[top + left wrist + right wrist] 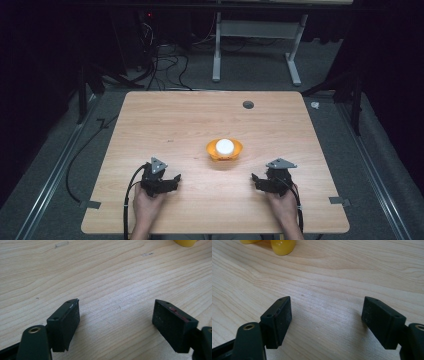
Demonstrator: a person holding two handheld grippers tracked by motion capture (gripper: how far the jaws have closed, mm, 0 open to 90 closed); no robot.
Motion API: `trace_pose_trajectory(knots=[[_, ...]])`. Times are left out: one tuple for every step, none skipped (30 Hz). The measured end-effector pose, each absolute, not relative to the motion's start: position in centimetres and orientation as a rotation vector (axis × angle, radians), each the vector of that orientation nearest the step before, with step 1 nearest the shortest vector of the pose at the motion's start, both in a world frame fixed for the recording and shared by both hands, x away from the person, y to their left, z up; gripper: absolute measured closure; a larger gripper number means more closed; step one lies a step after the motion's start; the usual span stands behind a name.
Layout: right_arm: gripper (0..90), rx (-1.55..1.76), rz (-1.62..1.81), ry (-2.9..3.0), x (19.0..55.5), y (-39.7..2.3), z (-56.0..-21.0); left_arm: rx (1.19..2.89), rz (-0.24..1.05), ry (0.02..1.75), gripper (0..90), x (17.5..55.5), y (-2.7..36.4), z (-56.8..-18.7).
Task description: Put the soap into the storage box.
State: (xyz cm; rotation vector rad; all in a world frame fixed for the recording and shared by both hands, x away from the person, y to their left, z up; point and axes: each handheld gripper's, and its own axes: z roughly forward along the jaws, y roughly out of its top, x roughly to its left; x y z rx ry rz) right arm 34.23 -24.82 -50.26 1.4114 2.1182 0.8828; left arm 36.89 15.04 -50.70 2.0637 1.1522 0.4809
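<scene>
**Both grippers parked at near edge, bowl mid-table**

Orange bowl (224, 150) w/ a white round thing (225, 146) in it sits approx. at the centre of the table (165, 120), well apart from both grippers. Left gripper (172, 180) rests near the near edge, left of the bowl; jaws wide apart, nothing btwn them. Right gripper (257, 180) near the near edge, right side; jaws spread too, only bare wood btwn the pads (278, 320).

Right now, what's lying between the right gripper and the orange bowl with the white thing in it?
Nothing: bare wood of the table separates the right gripper from the orange bowl, as the high view shows.
</scene>
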Motion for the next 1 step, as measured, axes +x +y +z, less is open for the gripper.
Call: trace_pose_trajectory(knots=[[24.9, 1.409, 0.884, 2.121, 34.23, -24.82, -50.26, 2.064, 0.481, 1.152, 22.6, 36.88, 15.04, -50.7]])
